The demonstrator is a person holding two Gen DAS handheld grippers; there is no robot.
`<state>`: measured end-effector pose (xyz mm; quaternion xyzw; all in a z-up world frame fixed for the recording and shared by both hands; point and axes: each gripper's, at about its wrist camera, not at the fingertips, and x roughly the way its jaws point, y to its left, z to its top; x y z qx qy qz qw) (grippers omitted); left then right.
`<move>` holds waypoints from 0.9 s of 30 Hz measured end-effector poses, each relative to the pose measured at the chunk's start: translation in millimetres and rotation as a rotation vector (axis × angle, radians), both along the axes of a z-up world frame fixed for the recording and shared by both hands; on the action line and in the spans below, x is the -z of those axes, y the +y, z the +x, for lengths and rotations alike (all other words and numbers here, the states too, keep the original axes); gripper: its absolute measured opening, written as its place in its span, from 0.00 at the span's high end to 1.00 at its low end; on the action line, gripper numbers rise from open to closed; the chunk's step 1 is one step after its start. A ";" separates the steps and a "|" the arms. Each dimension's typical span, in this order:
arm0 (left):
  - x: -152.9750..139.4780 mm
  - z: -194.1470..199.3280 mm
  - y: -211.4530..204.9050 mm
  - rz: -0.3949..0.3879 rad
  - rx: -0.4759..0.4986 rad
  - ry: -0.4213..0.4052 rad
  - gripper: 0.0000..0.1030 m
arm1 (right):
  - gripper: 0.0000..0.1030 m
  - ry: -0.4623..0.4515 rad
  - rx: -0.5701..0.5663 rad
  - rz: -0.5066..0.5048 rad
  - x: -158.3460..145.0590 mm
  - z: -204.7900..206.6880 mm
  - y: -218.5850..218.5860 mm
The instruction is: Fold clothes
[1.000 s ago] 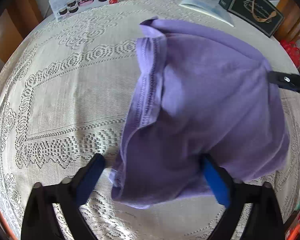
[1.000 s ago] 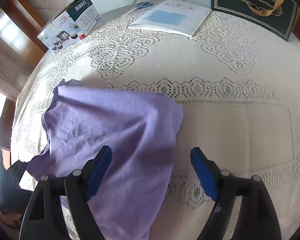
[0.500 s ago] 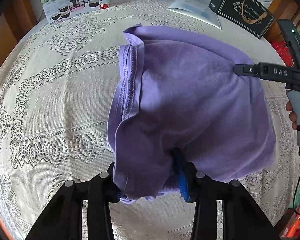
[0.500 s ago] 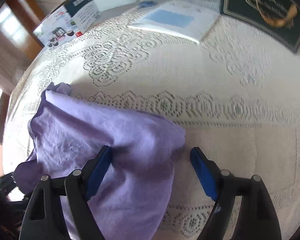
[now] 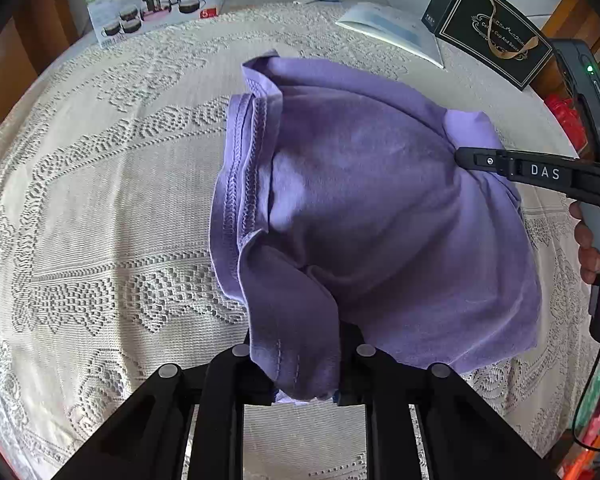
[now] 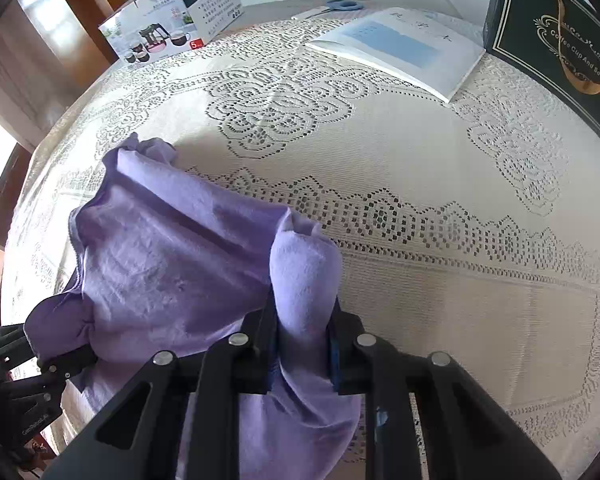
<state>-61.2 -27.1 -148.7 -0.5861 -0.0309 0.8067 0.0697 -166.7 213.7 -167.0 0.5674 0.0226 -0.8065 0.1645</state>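
1. Purple cotton tee (image 5: 380, 216), soft jersey stuff, sitting bunched in the middle of the left wrist view on the lace tablecloth (image 5: 100, 220) that covers my counter. In the right wrist view it fills the lower left of the frame.

2. My left hand-held gripper (image 5: 300, 376) is at the bottom centre of its own view, jaws closing on a hemmed corner of the shirt. The fabric is wadded between the pads, so I'd call that a pinch, not just hovering.

3. My right hand-held gripper (image 6: 304, 344) is doing the same at the bottom centre of its view: jaws closing with a rolled lump of the purple cloth poking up between them. In the left view you can see it coming in from the right edge, its tip biting the shirt's far side.

4. Why two grips on opposite sides? My guess is it lets me lift and stretch the shirt flat, since right now it's a crumpled heap and you can't fold a heap.

5. The clutter, a tea set box (image 6: 172, 20), a white booklet (image 6: 400, 52) and a dark gift box (image 6: 552, 40), sits along the top of the frame, well apart from the shirt, so there's bare tablecloth to spread it on.

6. Folding proper hasn't really started, I reckon.
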 end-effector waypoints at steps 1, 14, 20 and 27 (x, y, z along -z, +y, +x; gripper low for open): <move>-2.7 2.4 0.3 -0.004 -0.004 0.008 0.84 | 0.83 0.003 -0.003 -0.001 -1.6 0.6 -0.1; -104.4 14.9 -52.4 0.038 -0.082 0.201 0.85 | 0.84 0.238 -0.166 -0.081 -129.3 17.6 -47.7; -155.6 21.3 -153.0 0.020 -0.146 0.301 0.84 | 0.84 0.336 -0.254 -0.104 -186.1 10.0 -127.9; -189.4 25.5 -305.8 -0.068 -0.184 0.354 0.84 | 0.84 0.371 -0.310 -0.195 -213.4 -15.2 -282.2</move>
